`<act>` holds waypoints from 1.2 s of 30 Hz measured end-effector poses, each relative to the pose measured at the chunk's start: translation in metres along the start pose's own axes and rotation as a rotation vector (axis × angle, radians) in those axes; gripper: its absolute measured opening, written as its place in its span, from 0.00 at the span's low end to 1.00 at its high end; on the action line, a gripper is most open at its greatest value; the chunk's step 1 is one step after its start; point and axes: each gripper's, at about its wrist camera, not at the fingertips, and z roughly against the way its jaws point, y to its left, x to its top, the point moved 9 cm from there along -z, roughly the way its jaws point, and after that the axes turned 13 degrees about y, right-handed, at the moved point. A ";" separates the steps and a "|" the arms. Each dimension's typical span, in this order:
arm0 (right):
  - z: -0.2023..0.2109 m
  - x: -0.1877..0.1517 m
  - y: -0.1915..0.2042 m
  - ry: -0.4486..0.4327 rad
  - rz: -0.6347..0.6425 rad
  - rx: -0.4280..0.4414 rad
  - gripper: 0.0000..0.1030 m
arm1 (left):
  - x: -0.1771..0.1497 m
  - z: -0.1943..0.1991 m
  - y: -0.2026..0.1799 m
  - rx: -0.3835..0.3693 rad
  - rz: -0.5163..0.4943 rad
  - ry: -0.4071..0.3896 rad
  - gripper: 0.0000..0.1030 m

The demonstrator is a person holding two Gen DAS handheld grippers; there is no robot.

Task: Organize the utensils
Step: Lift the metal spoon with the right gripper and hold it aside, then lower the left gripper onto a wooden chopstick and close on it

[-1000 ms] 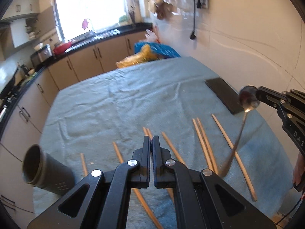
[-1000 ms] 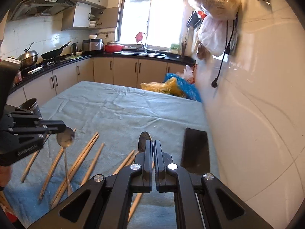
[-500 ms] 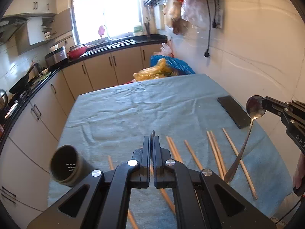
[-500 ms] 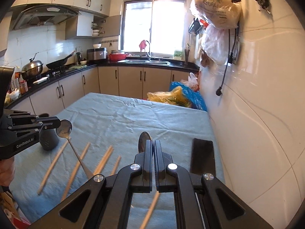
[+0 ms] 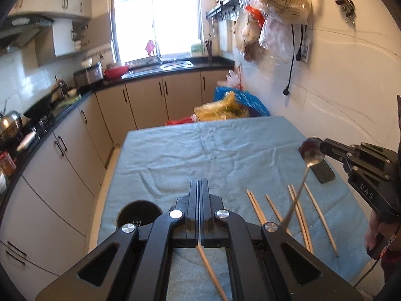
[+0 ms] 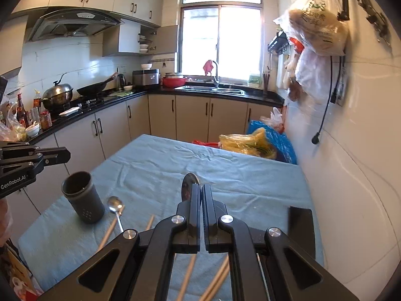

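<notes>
Holder stands near cloth's left edge, spoon beside.

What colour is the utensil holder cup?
Dark grey cup, small holes near its base; clearest in the right wrist view.

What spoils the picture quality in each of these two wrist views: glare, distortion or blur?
Left wrist view: the window is blown out white, and fisheye bends the cabinets. Right wrist view: the window glares less, the wall curves, and edges darken.
</notes>
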 end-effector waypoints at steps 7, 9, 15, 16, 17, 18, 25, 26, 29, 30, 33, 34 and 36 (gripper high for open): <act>-0.009 -0.007 0.005 0.020 0.003 0.019 0.02 | -0.016 -0.055 0.011 0.021 0.096 0.221 0.19; -0.011 -0.011 0.001 0.027 -0.003 0.033 0.02 | -0.017 -0.072 0.011 0.040 0.132 0.268 0.24; -0.016 -0.025 -0.015 0.040 -0.028 0.067 0.02 | -0.029 -0.135 -0.002 0.020 0.199 0.485 0.25; -0.016 -0.027 -0.019 0.044 -0.034 0.073 0.02 | -0.033 -0.147 -0.006 0.017 0.206 0.516 0.25; -0.016 -0.029 -0.024 0.046 -0.041 0.075 0.02 | -0.035 -0.155 -0.006 0.040 0.212 0.528 0.25; -0.015 -0.031 -0.030 0.045 -0.048 0.075 0.02 | -0.038 -0.161 -0.002 0.077 0.223 0.538 0.25; -0.016 -0.041 -0.047 0.047 -0.066 0.099 0.02 | -0.035 -0.186 0.019 0.110 0.307 0.621 0.25; -0.016 -0.041 -0.048 0.046 -0.071 0.104 0.02 | -0.036 -0.188 0.013 0.093 0.305 0.631 0.25; -0.017 -0.045 -0.056 0.042 -0.096 0.119 0.02 | -0.038 -0.197 -0.006 0.076 0.278 0.650 0.25; -0.017 -0.046 -0.058 0.043 -0.102 0.125 0.02 | -0.038 -0.200 -0.014 0.067 0.267 0.652 0.25; -0.016 -0.049 -0.063 0.048 -0.107 0.121 0.02 | -0.040 -0.212 -0.033 0.048 0.245 0.659 0.25; -0.016 -0.051 -0.064 0.050 -0.106 0.122 0.02 | -0.039 -0.216 -0.038 0.037 0.241 0.659 0.25; -0.014 -0.053 -0.066 0.051 -0.105 0.114 0.02 | -0.038 -0.223 -0.046 0.018 0.238 0.661 0.20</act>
